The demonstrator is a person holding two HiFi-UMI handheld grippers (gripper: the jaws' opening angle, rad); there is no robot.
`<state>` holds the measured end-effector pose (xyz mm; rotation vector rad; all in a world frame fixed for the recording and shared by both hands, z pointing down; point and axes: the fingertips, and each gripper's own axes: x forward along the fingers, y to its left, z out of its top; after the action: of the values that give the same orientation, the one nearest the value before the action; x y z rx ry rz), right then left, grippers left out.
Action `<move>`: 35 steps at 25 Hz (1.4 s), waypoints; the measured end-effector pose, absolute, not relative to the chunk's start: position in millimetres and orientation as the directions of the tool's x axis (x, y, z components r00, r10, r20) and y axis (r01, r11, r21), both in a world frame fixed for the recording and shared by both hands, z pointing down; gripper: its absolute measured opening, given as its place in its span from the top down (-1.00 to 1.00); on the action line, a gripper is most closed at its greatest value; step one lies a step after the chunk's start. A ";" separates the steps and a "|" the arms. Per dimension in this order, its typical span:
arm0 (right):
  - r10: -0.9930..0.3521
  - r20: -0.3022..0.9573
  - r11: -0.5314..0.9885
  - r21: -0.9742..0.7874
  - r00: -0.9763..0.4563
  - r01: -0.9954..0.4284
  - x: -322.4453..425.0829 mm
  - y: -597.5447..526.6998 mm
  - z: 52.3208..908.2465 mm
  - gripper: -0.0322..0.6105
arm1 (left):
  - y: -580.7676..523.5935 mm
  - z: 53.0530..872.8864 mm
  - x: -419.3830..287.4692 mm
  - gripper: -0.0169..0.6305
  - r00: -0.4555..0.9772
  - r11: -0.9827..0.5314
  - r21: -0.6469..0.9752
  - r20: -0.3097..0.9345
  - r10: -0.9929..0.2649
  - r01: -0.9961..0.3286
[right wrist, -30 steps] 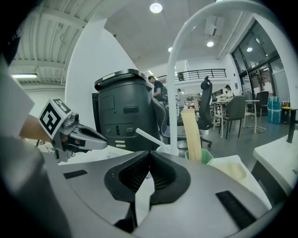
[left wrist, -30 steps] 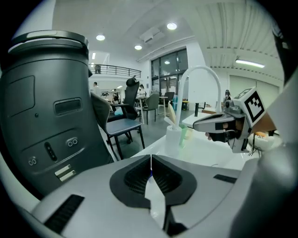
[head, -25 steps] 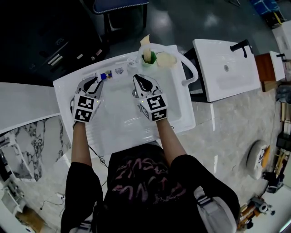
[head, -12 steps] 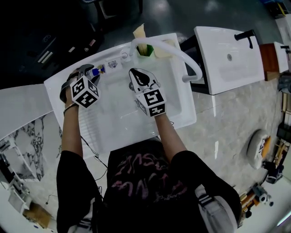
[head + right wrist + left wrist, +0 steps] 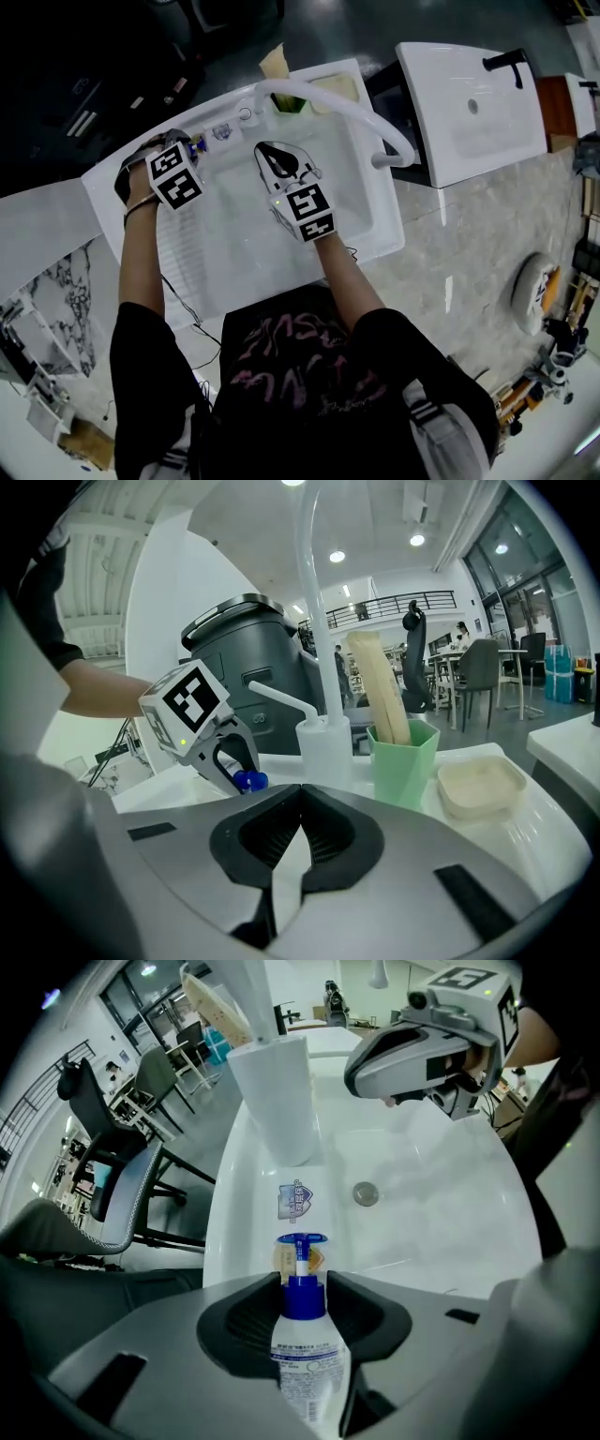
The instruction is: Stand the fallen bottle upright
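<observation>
A white bottle [image 5: 306, 1358] with a blue pump top [image 5: 302, 1274] sits on the sink's back ledge [image 5: 220, 133]. In the head view only its blue top [image 5: 194, 142] shows, beside my left gripper [image 5: 178, 143]. That gripper [image 5: 302, 1283] points straight down. Its jaws have just been closing and hug the bottle's blue collar, with the body running back between them. The right gripper view shows the blue top [image 5: 248, 781] at the left gripper's fingertips. My right gripper [image 5: 272, 150] hovers over the basin, its jaws [image 5: 301, 789] shut on nothing.
A white curved faucet [image 5: 328, 98] arches over the sink basin [image 5: 234, 253], which has a drain [image 5: 366, 1193]. A green cup [image 5: 405, 757] and a shallow beige dish [image 5: 478, 785] stand on the back ledge. A second white sink [image 5: 469, 112] lies to the right.
My left gripper has rolled and dropped from beside the lying bottle down over it, and the bottle now sits between its jaws. The right gripper has sunk slightly over the basin.
</observation>
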<state>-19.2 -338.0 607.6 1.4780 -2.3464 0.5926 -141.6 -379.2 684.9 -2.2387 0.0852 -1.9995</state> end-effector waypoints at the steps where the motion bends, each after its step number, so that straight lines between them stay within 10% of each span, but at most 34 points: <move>1: -0.778 0.463 0.385 -0.181 -0.424 -0.905 -19.8 -338.1 608.5 0.86 | -379.2 687.0 -141.1 0.45 0.110 -0.989 -0.138 0.985 -0.131 0.054; 21: -0.773 0.462 0.401 -0.174 -0.434 -0.899 -31.3 -333.0 600.6 0.86 | -391.1 637.1 -141.9 0.55 0.319 -0.970 -0.228 0.916 -0.244 -0.089; 35: -0.756 0.456 0.464 -0.132 -0.469 -0.876 -66.6 -327.5 579.1 0.86 | -398.4 549.8 -188.8 0.55 0.630 -0.898 -0.193 0.654 -0.418 -0.396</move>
<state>-66.6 -327.5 579.1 1.3834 -2.3836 0.5036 -188.8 -398.4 549.8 -2.8085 0.7017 -1.1393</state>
